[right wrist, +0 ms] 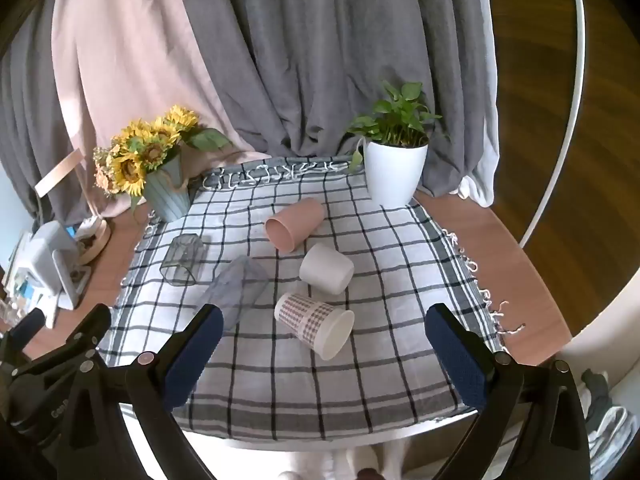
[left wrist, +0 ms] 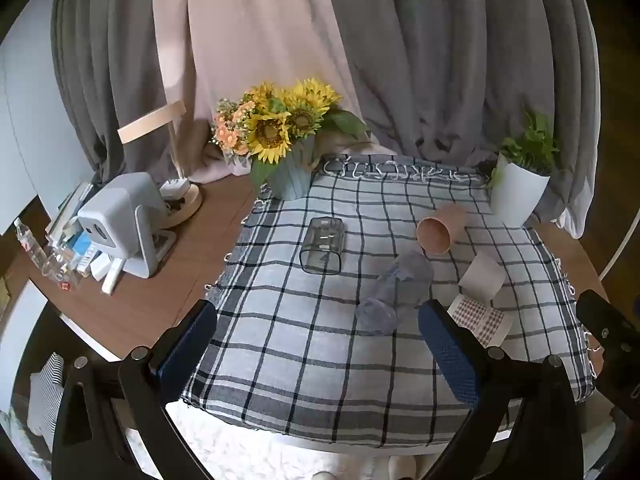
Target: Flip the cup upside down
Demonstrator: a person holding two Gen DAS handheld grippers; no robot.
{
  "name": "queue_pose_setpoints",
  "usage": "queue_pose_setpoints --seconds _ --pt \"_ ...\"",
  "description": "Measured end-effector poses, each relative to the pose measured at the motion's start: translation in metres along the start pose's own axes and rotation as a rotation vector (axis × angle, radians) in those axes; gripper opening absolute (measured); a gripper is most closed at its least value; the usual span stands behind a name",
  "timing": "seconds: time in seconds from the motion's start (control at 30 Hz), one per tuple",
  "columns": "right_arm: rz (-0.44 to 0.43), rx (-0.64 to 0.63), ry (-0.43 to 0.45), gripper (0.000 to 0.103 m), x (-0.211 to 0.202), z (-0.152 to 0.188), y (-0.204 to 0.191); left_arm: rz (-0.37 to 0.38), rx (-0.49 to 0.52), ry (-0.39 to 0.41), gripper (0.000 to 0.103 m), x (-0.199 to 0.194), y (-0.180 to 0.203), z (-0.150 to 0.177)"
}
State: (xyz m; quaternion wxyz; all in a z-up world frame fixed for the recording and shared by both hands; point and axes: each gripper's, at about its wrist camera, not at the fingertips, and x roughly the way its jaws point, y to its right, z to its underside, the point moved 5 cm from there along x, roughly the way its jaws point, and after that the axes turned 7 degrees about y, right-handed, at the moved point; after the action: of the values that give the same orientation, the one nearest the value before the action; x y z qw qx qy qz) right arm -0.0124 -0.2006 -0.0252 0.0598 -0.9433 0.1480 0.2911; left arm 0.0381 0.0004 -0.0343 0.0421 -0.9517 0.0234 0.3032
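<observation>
Cups, five in all, lying on their sides on a checked cloth (right wrist: 360, 384) spread over the round wooden tabletop (right wrist: 516, 276), presumably so laid that each may be taken up and set mouth-down. Left to right in the right wrist view: one smoked clear square tumbler (right wrist: 182, 260); one clear ribbed plastic cup (right wrist: 240, 284), mouth toward the camera; one pink cup (right wrist: 294, 222), farthest back; one plain white cup (right wrist: 326, 268), base toward the camera; one houndstooth paper cup (right wrist: 314, 324), nearest, mouth turned right and forward. None yet inverted; none held.

Background, left to right: one sunflower bouquet (right wrist: 140, 156) in a blue-grey pot; one green plant in a white pot (right wrist: 394, 174); both at the far cloth edge, clear of the working area. One white device (left wrist: 120, 220) and small clutter at far left, off the cloth.

Left gripper (left wrist: 316, 340): jaws wide apart, empty, poised above the near cloth edge, ribbed cup roughly between them further on. Right gripper (right wrist: 322, 344): jaws likewise wide apart, empty, framing the houndstooth cup, probably the first target.
</observation>
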Motion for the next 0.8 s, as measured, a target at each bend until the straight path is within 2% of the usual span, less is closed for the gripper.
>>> queue_pose_setpoints --seconds 0.6,0.8 --pt "-0.008 0.006 0.009 0.102 -0.001 -0.004 -0.019 0.010 -0.003 0.024 0.103 0.000 -0.008 -0.008" --pt "-0.013 0.012 0.008 0.102 0.000 -0.004 -0.013 0.011 -0.004 0.023 0.103 -0.001 -0.006 -0.009"
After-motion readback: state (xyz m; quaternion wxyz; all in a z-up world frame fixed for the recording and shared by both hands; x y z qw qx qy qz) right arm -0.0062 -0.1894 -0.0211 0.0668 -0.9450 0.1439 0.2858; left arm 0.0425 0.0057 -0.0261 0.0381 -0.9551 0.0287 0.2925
